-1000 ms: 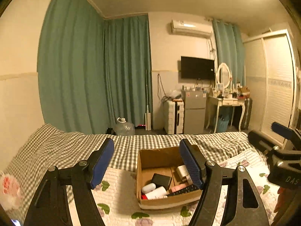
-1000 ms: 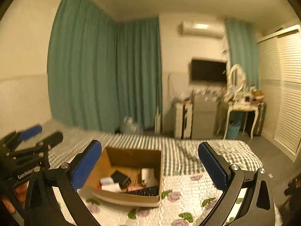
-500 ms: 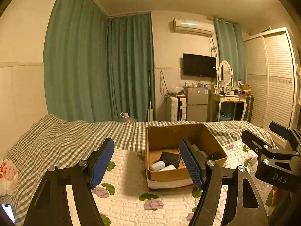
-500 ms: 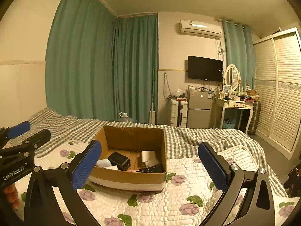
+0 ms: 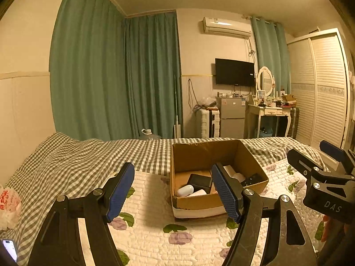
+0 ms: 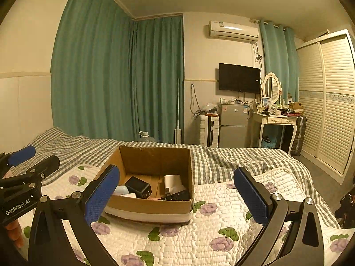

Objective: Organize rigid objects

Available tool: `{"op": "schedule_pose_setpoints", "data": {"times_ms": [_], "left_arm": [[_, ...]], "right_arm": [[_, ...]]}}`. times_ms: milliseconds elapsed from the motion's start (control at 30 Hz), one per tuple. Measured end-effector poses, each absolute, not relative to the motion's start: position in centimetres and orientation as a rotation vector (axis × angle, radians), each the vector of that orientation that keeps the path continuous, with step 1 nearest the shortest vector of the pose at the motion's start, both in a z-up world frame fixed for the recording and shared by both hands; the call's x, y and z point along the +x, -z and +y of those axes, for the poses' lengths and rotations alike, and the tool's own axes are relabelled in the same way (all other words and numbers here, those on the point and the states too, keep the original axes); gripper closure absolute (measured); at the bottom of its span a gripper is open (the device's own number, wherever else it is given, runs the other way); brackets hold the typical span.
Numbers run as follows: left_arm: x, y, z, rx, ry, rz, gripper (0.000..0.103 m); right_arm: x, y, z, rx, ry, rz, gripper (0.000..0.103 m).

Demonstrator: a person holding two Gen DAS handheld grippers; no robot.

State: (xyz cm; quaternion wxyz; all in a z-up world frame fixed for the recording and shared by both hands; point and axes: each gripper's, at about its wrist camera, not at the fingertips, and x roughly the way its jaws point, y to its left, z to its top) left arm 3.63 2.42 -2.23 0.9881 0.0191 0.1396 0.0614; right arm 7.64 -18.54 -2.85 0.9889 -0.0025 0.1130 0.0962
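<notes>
An open cardboard box [image 5: 250, 157] [image 6: 155, 206] stands on the floral quilt on the bed. Inside lie a black charger block [image 5: 199, 180] [image 6: 138, 187], a white oval case [image 5: 185, 190], a white roll [image 6: 172, 180] and a black remote [image 6: 177, 196]. My left gripper [image 5: 175, 190] is open and empty, held near the box's near left side. My right gripper [image 6: 177, 197] is open and empty, in front of the box. Each gripper shows at the edge of the other's view.
The bed has a green checked sheet [image 5: 77, 159] behind the quilt [image 6: 210, 232]. A plastic bag [image 5: 8, 206] and a phone [image 5: 10, 248] lie at the left edge. A fridge [image 6: 233, 126], dressing table [image 6: 275, 119] and wardrobe [image 6: 332, 102] stand beyond.
Both grippers have dropped lower and drawn level, so the box now appears higher and less from above. Both stay open and empty.
</notes>
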Motion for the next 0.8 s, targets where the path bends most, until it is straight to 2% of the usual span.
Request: {"op": "schedule_pose_setpoints", "data": {"times_ms": [800], "left_arm": [[3.73, 2.66, 2.49, 0.030, -0.120, 0.295, 0.028]], "right_arm": [[7.66, 3.18, -18.20, -0.006, -0.183, 0.242, 0.000]]}}
